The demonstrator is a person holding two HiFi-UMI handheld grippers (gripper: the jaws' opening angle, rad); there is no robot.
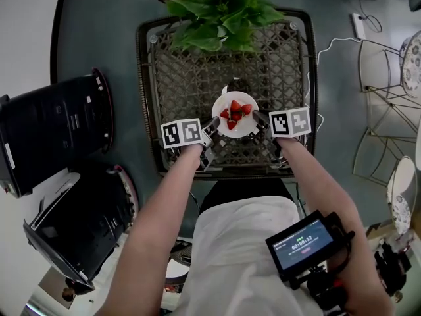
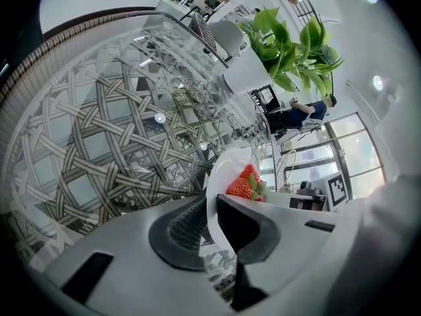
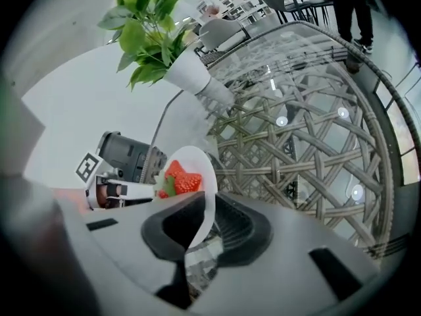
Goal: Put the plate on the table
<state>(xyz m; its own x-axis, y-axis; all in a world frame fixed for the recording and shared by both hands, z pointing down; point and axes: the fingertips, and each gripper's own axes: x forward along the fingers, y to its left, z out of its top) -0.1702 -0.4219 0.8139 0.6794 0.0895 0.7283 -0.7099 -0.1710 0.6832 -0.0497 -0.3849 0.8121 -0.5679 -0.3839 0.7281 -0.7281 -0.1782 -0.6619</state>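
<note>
A small white plate (image 1: 231, 125) carrying red strawberries (image 1: 235, 113) hangs over the glass-topped wicker table (image 1: 191, 71), near its front edge. My left gripper (image 1: 214, 125) is shut on the plate's left rim and my right gripper (image 1: 259, 121) is shut on its right rim. In the left gripper view the plate's rim (image 2: 212, 199) runs between the two dark pads, with strawberries (image 2: 246, 183) beyond. In the right gripper view the plate (image 3: 200, 196) sits pinched in the same way, strawberries (image 3: 180, 179) on it. Whether the plate touches the glass I cannot tell.
A green potted plant (image 1: 223, 8) stands at the table's far edge. Black chairs (image 1: 59, 127) sit to the left on the floor, wire-frame chairs (image 1: 388, 78) to the right. A handheld screen (image 1: 304, 243) is low at the right, near my body.
</note>
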